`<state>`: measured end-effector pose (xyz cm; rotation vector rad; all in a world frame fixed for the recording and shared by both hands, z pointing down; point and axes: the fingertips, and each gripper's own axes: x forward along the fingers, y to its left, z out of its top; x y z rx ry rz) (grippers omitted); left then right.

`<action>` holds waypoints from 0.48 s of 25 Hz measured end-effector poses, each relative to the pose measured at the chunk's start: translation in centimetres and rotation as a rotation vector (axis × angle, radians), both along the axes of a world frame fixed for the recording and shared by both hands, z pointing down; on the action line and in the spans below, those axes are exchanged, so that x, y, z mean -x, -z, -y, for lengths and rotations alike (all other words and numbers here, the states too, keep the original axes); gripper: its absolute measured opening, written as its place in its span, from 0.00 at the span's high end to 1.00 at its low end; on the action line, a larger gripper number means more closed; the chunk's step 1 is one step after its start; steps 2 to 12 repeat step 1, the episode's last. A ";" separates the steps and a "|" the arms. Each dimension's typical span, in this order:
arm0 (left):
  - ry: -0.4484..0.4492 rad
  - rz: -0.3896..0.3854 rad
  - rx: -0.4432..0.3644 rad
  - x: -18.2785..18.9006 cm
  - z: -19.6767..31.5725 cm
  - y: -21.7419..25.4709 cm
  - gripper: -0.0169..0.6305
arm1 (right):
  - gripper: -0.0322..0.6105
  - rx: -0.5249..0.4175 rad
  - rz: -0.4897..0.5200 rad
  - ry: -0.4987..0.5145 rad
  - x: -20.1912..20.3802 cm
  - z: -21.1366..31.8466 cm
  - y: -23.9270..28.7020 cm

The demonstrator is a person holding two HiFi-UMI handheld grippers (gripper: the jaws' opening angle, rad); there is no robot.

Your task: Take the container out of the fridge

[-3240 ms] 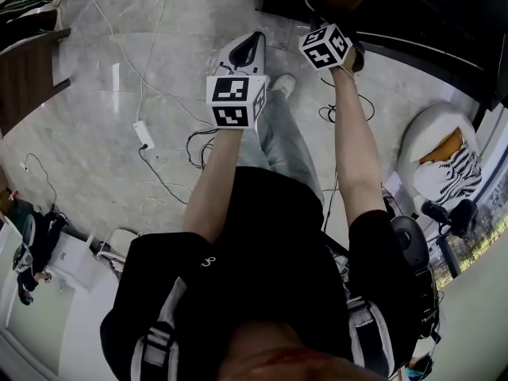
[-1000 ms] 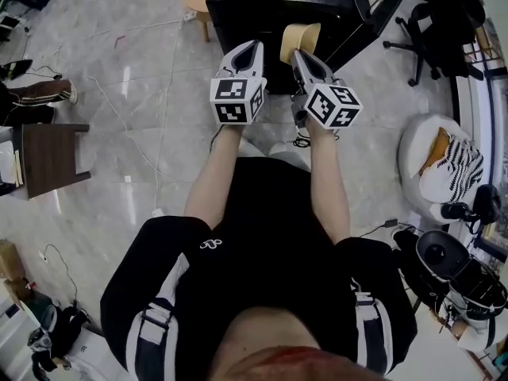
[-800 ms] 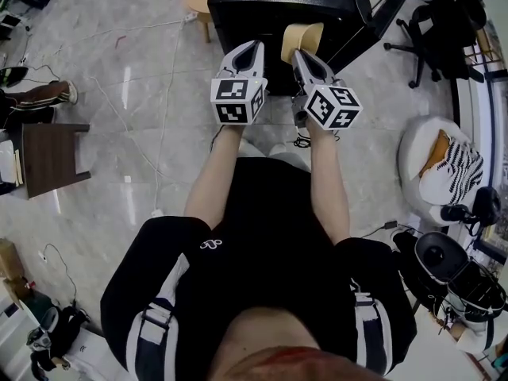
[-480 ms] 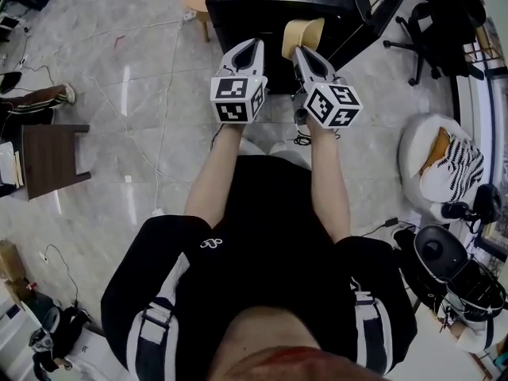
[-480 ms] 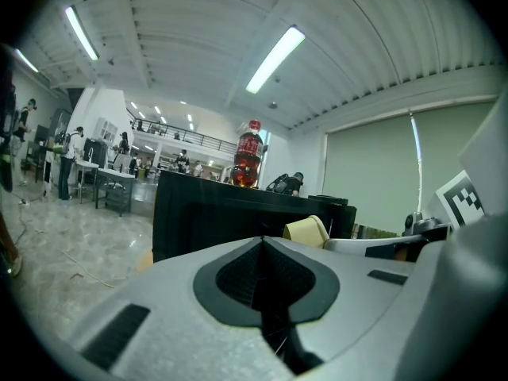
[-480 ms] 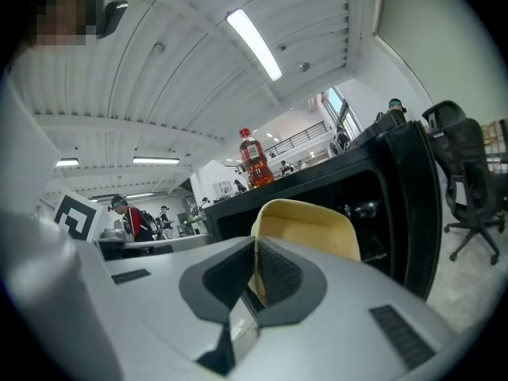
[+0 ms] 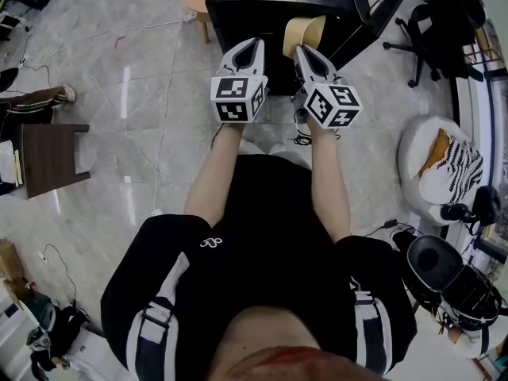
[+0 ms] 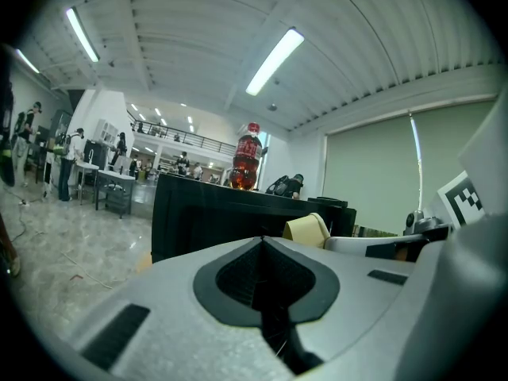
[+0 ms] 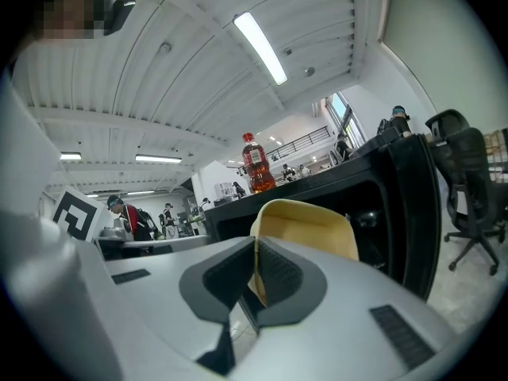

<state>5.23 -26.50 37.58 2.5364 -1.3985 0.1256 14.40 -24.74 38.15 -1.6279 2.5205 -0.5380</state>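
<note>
Beige container [image 9: 311,227] in right gripper [image 9: 255,248]; bottle [image 9: 255,163] label illegible.

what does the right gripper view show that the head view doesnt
Only the right gripper view: the right gripper with its jaws pinched on the wall of the tan container, plus ceiling lights and people in the background. Only the head view: the person's arms, the cable-strewn floor and a dark wooden table. Both: the container, the black fridge, the red bottle on top of it, and an office chair.
</note>
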 end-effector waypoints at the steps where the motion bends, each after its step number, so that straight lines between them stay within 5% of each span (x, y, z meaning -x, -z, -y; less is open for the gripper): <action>1: 0.000 0.000 -0.001 0.0 0.0 0.0 0.96 | 0.92 -0.001 -0.002 0.001 0.0 0.0 0.0; 12: 0.000 0.000 -0.001 0.0 0.0 0.0 0.96 | 0.92 -0.001 -0.002 0.001 0.0 0.0 0.0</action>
